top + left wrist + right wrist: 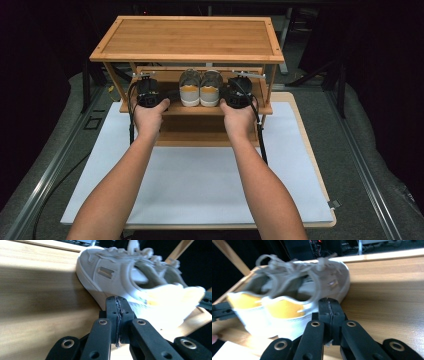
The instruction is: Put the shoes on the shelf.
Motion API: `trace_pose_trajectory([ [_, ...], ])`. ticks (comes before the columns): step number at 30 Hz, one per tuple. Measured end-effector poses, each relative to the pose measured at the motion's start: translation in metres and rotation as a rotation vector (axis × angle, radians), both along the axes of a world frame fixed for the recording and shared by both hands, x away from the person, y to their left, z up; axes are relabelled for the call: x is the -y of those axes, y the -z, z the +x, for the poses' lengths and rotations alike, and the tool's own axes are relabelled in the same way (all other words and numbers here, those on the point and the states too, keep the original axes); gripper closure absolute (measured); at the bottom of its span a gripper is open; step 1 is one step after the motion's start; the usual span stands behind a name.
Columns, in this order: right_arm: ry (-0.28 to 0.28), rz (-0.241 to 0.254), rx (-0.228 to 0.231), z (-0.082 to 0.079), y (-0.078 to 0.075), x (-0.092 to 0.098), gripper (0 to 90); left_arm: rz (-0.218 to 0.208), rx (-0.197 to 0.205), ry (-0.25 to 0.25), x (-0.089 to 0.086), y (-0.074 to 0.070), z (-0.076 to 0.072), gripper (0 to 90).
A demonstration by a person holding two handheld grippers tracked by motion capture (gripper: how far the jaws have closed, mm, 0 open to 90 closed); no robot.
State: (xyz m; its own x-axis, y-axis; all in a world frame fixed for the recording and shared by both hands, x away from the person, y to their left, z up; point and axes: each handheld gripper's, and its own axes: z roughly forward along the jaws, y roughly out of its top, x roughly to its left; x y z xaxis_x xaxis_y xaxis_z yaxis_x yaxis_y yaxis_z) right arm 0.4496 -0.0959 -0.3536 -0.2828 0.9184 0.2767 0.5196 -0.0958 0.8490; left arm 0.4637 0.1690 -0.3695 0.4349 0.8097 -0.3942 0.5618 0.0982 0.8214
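Looked like a recording studio or lab rather than a home. Staged around the hand-held gripper (148,93): bamboo shoe rack (190,40) just ahead of it, white sheet (200,175) on a table (306,145) beneath it, black surroundings beyond. Showed metal floor rails (55,160) off to the side, plus stands and cables behind.

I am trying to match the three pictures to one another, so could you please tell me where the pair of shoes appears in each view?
High view: the pair of shoes stands mid-picture on the rack's middle shelf, heels toward the person, between the two grippers.
Left gripper view: upper right, above the shut jaws.
Right gripper view: left and centre, yellow heel patches nearest.
Shared landmark: the wooden shelf under the shoes.
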Motion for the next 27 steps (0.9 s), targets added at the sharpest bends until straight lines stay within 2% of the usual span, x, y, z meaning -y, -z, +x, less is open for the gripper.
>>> trace_pose_trajectory([
  [2, -0.011, -0.006, 0.022, -0.009, -0.002, 0.0, 90.0, -0.019, 0.002, 0.005, -0.002, -0.001, -0.005, 88.8],
  [4, -0.023, -0.01, 0.022, -0.014, -0.003, 0.0, 90.0, -0.01, 0.017, 0.015, -0.005, -0.002, -0.013, 88.9],
  [8, -0.027, -0.008, 0.038, -0.02, -0.001, 0.0, 90.0, -0.018, 0.034, 0.036, -0.005, -0.005, -0.022, 88.9],
  [10, -0.043, -0.021, 0.04, -0.028, 0.001, 0.0, 90.0, -0.014, 0.052, 0.064, -0.004, -0.007, -0.031, 88.8],
  [12, -0.041, -0.024, 0.048, -0.031, 0.002, 0.0, 90.0, -0.016, 0.056, 0.071, -0.005, -0.008, -0.034, 88.7],
  [14, -0.07, -0.015, 0.062, -0.041, 0.004, 0.002, 90.0, -0.007, 0.073, 0.102, -0.005, -0.007, -0.045, 88.6],
  [15, -0.07, -0.015, 0.062, -0.041, 0.004, 0.002, 90.0, -0.007, 0.073, 0.102, -0.005, -0.007, -0.045, 88.4],
  [17, -0.101, -0.02, 0.071, -0.054, 0.007, 0.005, 90.0, 0.013, 0.092, 0.125, -0.009, -0.001, -0.057, 88.1],
  [21, -0.123, -0.037, 0.081, -0.066, 0.011, 0.007, 90.0, 0.012, 0.095, 0.136, -0.015, 0.007, -0.067, 87.8],
  [22, -0.133, -0.035, 0.091, -0.074, 0.016, 0.009, 90.0, 0.01, 0.098, 0.144, -0.018, 0.013, -0.074, 87.5],
  [25, -0.141, -0.031, 0.091, -0.08, 0.021, 0.011, 90.0, 0.02, 0.093, 0.158, -0.021, 0.02, -0.082, 86.8],
  [26, -0.161, -0.016, 0.081, -0.085, 0.024, 0.013, 90.0, 0.028, 0.086, 0.167, -0.023, 0.023, -0.085, 86.3],
  [27, -0.15, -0.012, 0.079, -0.091, 0.031, 0.014, 90.0, 0.038, 0.075, 0.185, -0.025, 0.029, -0.09, 84.6],
])
